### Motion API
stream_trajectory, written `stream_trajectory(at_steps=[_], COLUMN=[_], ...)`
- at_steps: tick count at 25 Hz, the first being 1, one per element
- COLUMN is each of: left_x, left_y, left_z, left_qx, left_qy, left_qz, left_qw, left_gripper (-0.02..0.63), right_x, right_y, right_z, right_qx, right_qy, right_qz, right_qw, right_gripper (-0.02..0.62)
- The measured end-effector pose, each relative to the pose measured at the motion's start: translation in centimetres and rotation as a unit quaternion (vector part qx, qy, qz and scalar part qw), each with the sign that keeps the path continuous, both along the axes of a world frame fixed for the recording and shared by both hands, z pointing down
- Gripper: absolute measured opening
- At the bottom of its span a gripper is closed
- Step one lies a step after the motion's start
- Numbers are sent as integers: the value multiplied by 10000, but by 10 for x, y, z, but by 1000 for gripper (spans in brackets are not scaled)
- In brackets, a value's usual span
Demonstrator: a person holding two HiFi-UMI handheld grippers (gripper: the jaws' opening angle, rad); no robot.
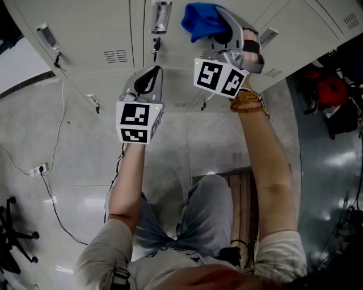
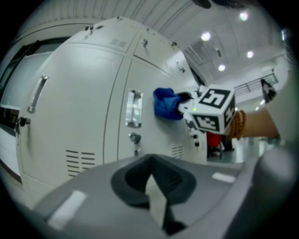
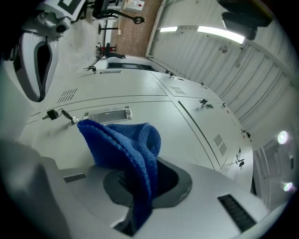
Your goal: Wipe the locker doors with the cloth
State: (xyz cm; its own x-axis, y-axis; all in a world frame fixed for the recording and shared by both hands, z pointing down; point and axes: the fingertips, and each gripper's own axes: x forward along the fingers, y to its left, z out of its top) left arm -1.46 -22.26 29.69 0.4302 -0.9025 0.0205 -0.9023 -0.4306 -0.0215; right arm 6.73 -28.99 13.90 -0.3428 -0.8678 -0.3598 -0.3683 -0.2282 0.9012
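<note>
A blue cloth (image 3: pixel 128 149) is pinched in my right gripper (image 3: pixel 140 186), whose jaws are shut on it. In the head view that right gripper (image 1: pixel 224 31) holds the cloth (image 1: pixel 201 20) against the pale grey locker door (image 1: pixel 187 68), beside a metal handle plate (image 1: pixel 160 16). In the left gripper view the blue cloth (image 2: pixel 166 102) rests on the door right of the handle plate (image 2: pixel 133 108). My left gripper (image 1: pixel 148 79) hangs lower left of the right one, near the lockers, jaws shut and holding nothing (image 2: pixel 156 196).
Keys hang from the lock (image 1: pixel 155 45) under the handle plate. Other locker handles (image 1: pixel 47 35) and vent slots (image 1: pixel 115 56) are to the left. A cable (image 1: pixel 54 198) and power strip (image 1: pixel 38 169) lie on the floor. An office chair base (image 1: pixel 11 235) stands at far left.
</note>
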Motion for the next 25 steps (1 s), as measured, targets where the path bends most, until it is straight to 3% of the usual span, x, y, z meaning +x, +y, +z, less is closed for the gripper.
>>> stream_trajectory(at_steps=[2, 5, 8, 11, 16, 19, 21, 25], left_x=[-6, -10, -3, 1, -18, -17, -15, -9], left_y=[0, 3, 10, 25, 49, 58, 61, 67], left_z=[-3, -7, -8, -8, -5, -14, -20, -21], left_qx=[29, 63, 108, 93, -16, 108, 226, 238], left_qy=[5, -56, -340, -489, -21, 119, 149, 93], left_qz=[-58, -102, 24, 108, -202, -219, -205, -99], left_qw=[10000, 9999, 9994, 9987, 9998, 9996, 9994, 9996], left_gripper=[2, 2, 2, 2, 2, 2, 2, 2], right_x=[0, 3, 9, 2, 1, 8, 10, 9], right_y=[0, 4, 27, 65, 124, 139, 137, 148], right_z=[-2, 2, 14, 32, 79, 115, 118, 107], right_qx=[-100, -653, -1330, -2096, -3132, -3692, -3835, -3719], right_qy=[-249, -685, -1606, -2685, -4237, -4837, -5001, -4888], right_qz=[-96, -262, -633, -1286, -2286, -2449, -2504, -2642], right_qw=[9996, 9952, 9760, 9314, 8186, 7548, 7349, 7436], right_gripper=[28, 29, 29, 28, 29, 28, 29, 28])
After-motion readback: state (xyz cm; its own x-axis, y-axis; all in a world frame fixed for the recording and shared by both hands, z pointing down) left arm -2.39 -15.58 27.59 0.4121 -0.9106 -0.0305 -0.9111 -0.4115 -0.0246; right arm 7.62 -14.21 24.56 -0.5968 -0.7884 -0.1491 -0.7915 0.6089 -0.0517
